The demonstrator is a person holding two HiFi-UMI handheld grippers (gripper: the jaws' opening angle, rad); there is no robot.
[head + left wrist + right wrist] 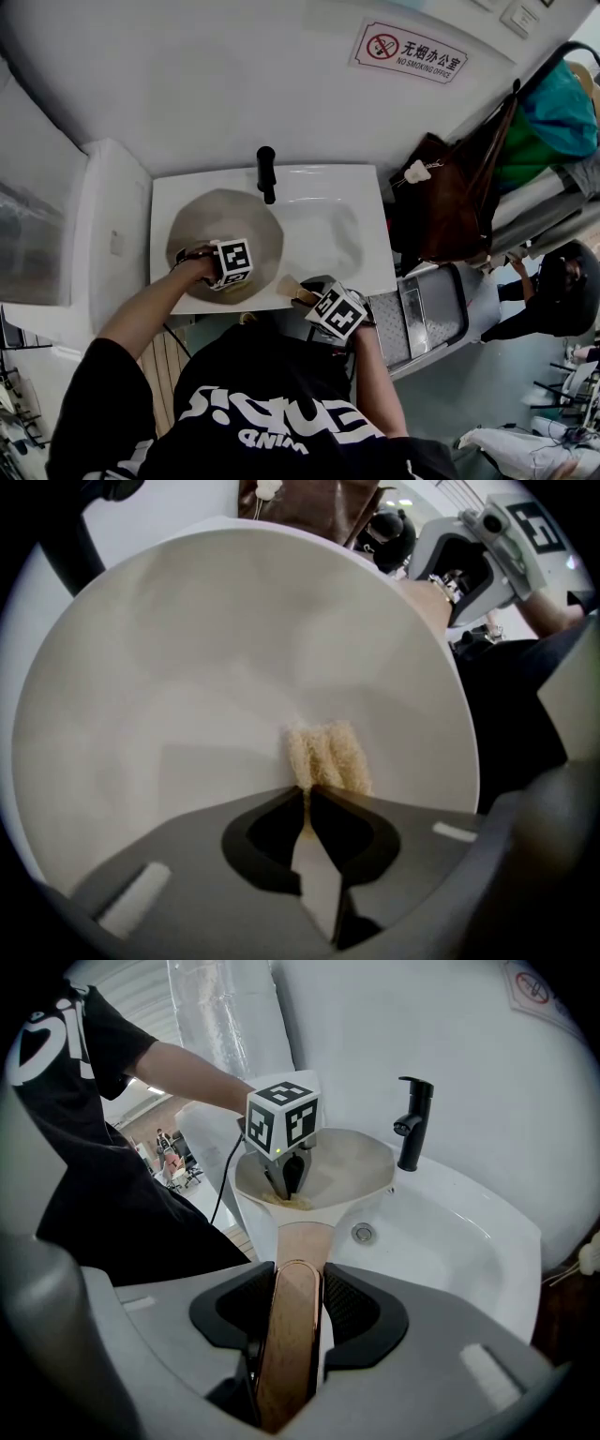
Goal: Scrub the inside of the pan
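The left gripper [309, 789] is pinched tight on a small yellowish sponge [326, 755] and presses it against the pale inside of the pan [206, 658], on the side nearest the handle. The right gripper [298, 1277] is clamped on the pan's wooden handle [286, 1354], which sticks out over the front edge of the sink [459, 1232]. The pan sits in the left part of the white sink, just below the black tap [413, 1119]. A brown bag [459, 202] hangs to the right, and a no-smoking sign [410, 52] is on the wall above.
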